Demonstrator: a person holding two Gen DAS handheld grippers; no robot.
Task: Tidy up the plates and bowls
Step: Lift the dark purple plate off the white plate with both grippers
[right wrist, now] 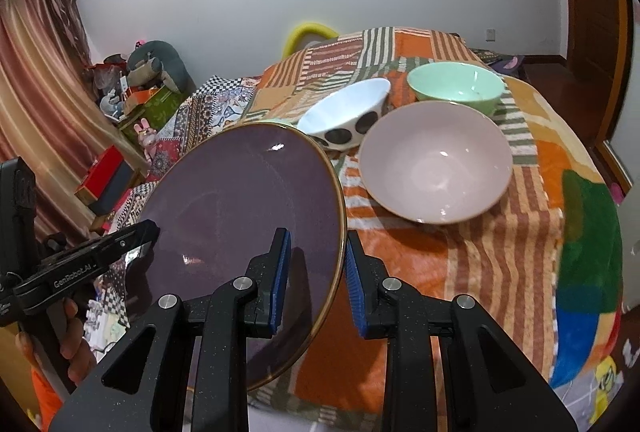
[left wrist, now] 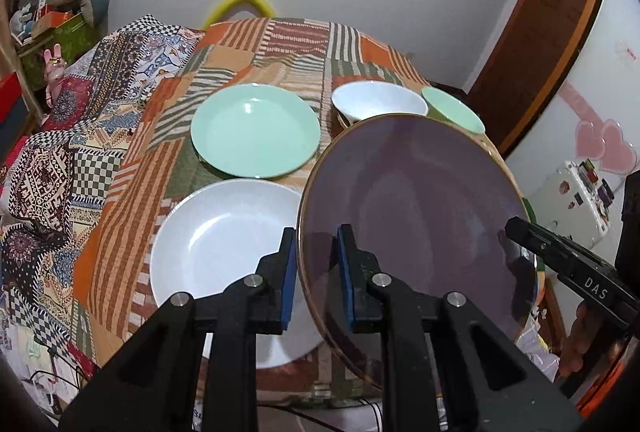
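A purple plate [left wrist: 416, 216] with a gold rim is held tilted above the table between both grippers. My left gripper [left wrist: 318, 272] is shut on its left rim. My right gripper [right wrist: 316, 272] straddles its right rim [right wrist: 240, 232] with a small gap at the right pad. A white plate [left wrist: 224, 248] and a mint plate [left wrist: 256, 130] lie on the cloth. A white spotted bowl [right wrist: 344, 120] is tipped on its side. A mint bowl [right wrist: 456, 86] and a pink bowl [right wrist: 436, 160] stand upright.
The table is covered by a striped patchwork cloth [left wrist: 288, 52]. A patterned blanket [left wrist: 60, 136] lies to the left. A wooden door [left wrist: 536, 32] and a white fridge [left wrist: 580, 192] are to the right. Shelves with clutter [right wrist: 132, 88] stand at the far left.
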